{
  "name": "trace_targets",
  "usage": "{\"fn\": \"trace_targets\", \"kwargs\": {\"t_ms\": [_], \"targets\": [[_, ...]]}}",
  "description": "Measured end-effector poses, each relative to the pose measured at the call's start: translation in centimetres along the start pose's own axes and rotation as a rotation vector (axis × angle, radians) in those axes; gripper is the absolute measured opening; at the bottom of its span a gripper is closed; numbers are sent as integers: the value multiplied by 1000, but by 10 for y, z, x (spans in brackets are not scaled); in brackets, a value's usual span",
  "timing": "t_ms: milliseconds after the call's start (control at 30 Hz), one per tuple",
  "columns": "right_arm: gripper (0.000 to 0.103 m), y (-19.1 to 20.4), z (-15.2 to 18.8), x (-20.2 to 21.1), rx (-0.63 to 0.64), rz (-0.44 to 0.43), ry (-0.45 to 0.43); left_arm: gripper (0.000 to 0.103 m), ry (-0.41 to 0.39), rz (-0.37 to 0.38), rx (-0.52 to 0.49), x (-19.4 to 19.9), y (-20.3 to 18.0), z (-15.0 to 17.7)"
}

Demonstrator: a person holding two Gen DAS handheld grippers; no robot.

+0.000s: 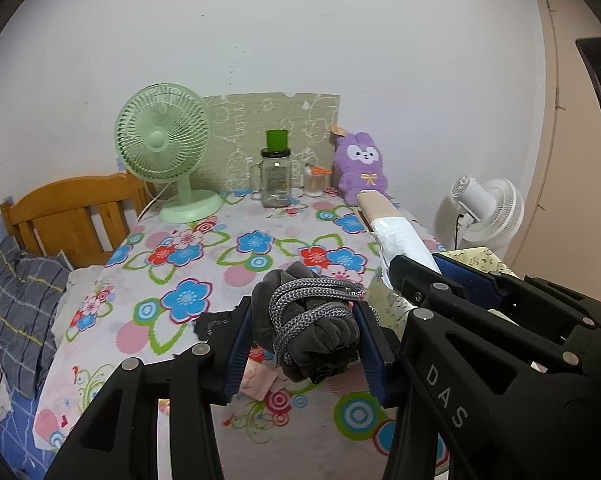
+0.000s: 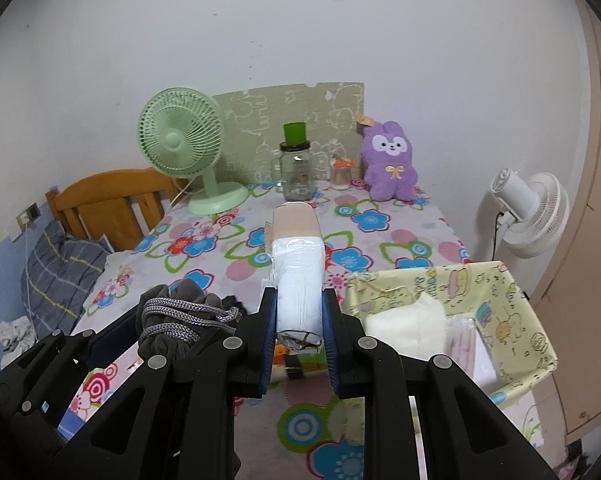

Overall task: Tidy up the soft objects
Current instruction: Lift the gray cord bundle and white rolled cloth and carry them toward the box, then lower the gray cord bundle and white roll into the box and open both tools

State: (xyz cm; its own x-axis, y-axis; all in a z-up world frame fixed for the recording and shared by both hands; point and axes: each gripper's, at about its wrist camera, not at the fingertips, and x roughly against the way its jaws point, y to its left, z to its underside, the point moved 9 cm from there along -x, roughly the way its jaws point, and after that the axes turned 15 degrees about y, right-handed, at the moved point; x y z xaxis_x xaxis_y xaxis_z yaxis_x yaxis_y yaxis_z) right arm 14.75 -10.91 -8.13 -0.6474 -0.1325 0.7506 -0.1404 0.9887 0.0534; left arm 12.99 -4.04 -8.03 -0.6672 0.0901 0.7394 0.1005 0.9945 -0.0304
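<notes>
Left tongs clamp dark-grey cloth bundle, grey-cord-tied.

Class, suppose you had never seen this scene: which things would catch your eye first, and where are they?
Up front, the left gripper clamps a dark grey cloth bundle tied with cord, while the right gripper holds a white-and-beige roll above the flowered tablecloth. At the back wall stand a green fan and a purple plush bunny; a yellow fabric basket sits at the right.

open floral tabletop ahead, fan, jar (rear) blocking
</notes>
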Motion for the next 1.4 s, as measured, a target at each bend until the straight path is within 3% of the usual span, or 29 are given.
{"fn": "trace_targets", "kwargs": {"t_ms": [1400], "targets": [[24, -144, -2, -2, -184, 133, -15, 50, 16, 150, -178, -45, -132, -28]]}}
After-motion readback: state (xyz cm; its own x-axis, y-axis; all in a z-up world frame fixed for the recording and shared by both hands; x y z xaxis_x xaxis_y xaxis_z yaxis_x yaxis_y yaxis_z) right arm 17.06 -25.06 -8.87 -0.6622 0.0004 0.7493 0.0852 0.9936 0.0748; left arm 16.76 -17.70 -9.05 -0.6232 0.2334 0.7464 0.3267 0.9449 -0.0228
